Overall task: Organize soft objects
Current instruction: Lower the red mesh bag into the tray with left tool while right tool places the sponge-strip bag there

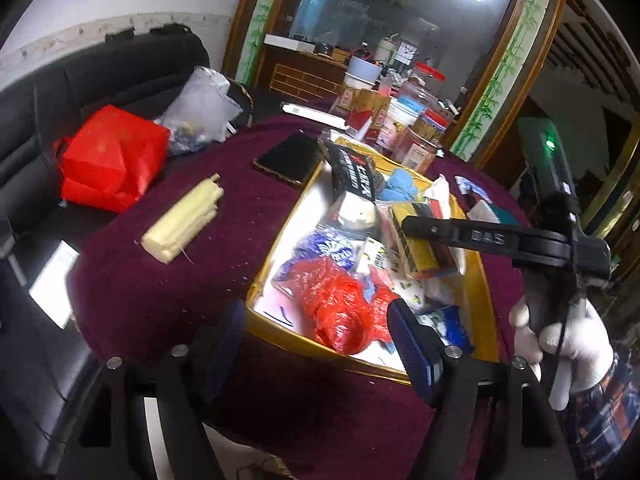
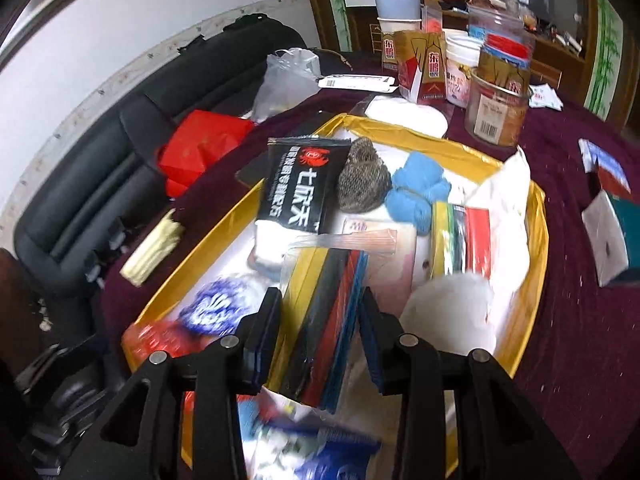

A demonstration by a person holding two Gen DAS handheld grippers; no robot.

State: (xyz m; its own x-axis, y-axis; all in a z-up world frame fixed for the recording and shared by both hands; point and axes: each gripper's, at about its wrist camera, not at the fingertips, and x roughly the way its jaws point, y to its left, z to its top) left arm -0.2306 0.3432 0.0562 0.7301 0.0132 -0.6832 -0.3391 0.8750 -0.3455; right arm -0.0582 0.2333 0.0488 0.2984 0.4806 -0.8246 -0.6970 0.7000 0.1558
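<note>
Right gripper (image 2: 320, 340) straddles the clear-wrapped pack of coloured strips (image 2: 320, 320) in the gold-sided box (image 2: 532, 280), jaws apart; closing looks next. Left gripper (image 1: 316, 344) hangs wide open, empty, at the box's seven o'clock.

Table: I am seeing a round table (image 1: 168, 280) wearing a maroon cloth.
Centre: a gold-rimmed box (image 1: 478, 280) is sitting on it, full of soft goods.
10 o'clock of box: a pale bundle of sticks (image 1: 184, 222) is lying there.
12 o'clock: a dark phone (image 1: 290, 158) is touching the rim.
Far edge: jars and cartons (image 2: 496, 100) are crowding together.
</note>
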